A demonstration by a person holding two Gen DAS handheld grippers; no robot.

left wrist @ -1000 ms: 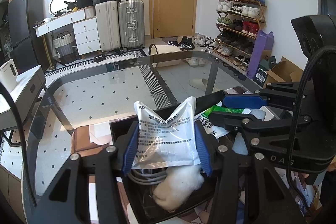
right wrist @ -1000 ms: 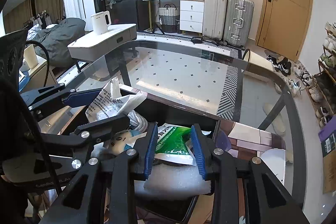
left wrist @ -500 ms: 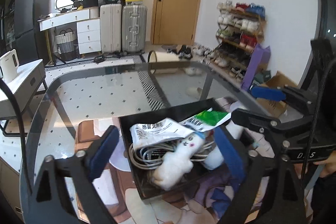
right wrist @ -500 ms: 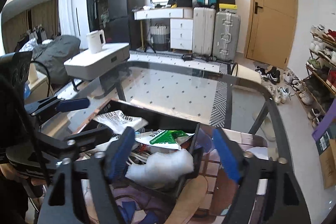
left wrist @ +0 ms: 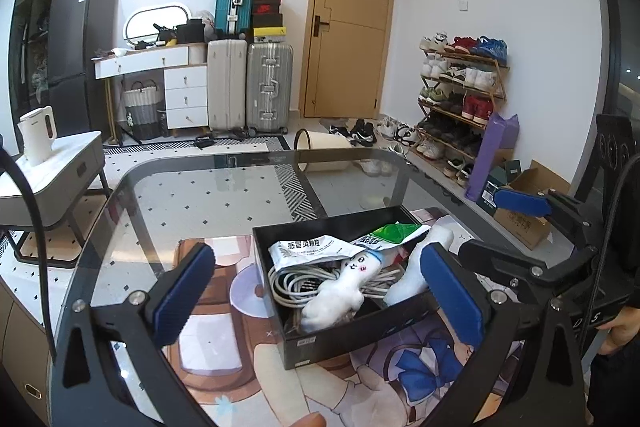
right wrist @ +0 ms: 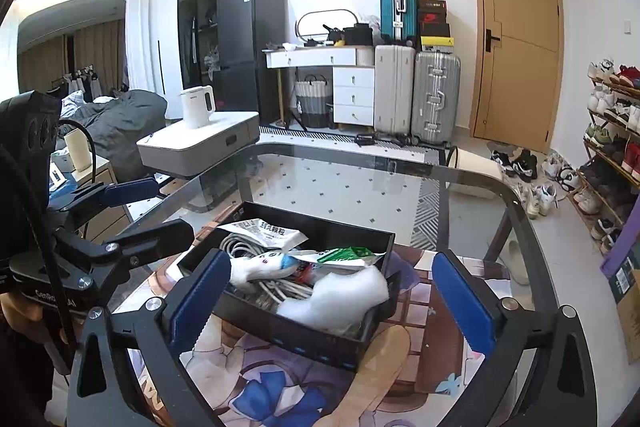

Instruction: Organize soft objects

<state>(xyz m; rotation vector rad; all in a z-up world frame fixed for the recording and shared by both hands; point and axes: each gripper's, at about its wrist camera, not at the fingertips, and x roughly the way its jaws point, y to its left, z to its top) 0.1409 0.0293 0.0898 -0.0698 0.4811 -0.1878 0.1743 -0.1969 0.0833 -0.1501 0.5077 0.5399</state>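
**Both claws wide apart over the filled box**

The bottom of the black box (left wrist: 360, 335) was hidden under a coiled cable (left wrist: 292, 281), a white plush toy (left wrist: 344, 287), a white packet (left wrist: 308, 247) and a green packet (right wrist: 348, 254). The left claw (left wrist: 320, 291) and the right claw (right wrist: 328, 291) were spread wide, holding nothing. The glass table (left wrist: 208, 187) stretched toward 12 o'clock, and the box lay on a printed mat (left wrist: 224, 339).

Left wrist view: looks forward and down between its own blue-padded fingers (left wrist: 182, 293), close above the black tray (left wrist: 360, 331) on the glass table (left wrist: 200, 195), facing the door (left wrist: 348, 43).
Right wrist view: similar height, set to the tray's other side, angled toward the fridge (right wrist: 248, 47).
Shared: tray, table, suitcases (right wrist: 416, 91), door, shoe rack (left wrist: 460, 99); each view shows the other gripper at its edge.
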